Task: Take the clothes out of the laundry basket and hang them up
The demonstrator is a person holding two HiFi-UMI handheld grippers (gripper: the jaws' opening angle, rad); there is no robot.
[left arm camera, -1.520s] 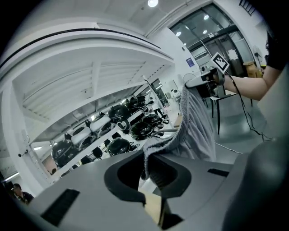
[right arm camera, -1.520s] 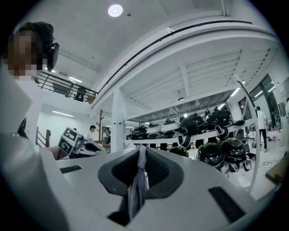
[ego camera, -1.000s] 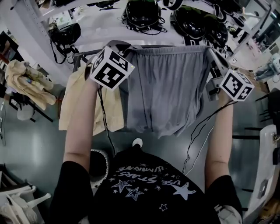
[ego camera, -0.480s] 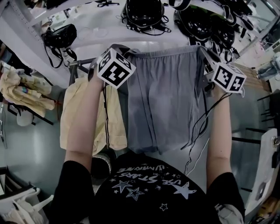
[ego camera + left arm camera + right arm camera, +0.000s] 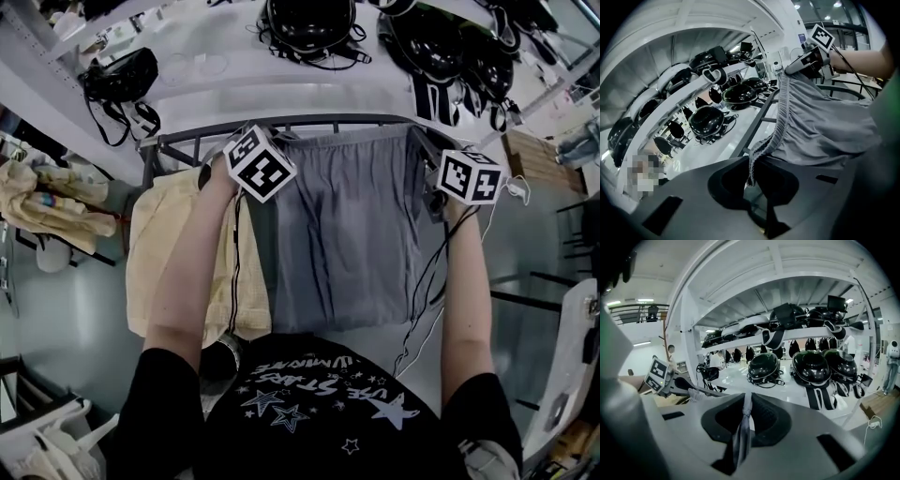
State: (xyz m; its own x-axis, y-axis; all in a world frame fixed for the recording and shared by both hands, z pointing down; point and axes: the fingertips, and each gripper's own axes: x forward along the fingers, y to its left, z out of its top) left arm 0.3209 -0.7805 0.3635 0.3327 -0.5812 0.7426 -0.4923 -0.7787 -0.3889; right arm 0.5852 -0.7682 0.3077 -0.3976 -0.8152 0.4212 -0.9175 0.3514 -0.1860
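Grey shorts hang spread between my two grippers at the dark rack rail. My left gripper is shut on the left end of the waistband, which runs from its jaws toward the other gripper. My right gripper is shut on the right end; a thin pinch of grey cloth shows between its jaws. A pale yellow garment hangs on the rack to the left of the shorts. No laundry basket is in view.
A white shelf behind the rack carries several black helmets and a black bag. Beige clothes lie at the far left. Cables hang from both grippers. A brown box stands at the right.
Both grippers carried the shorts forward to the rack rail and came a little closer together. The waistband now lies at the rail instead of in front of it.
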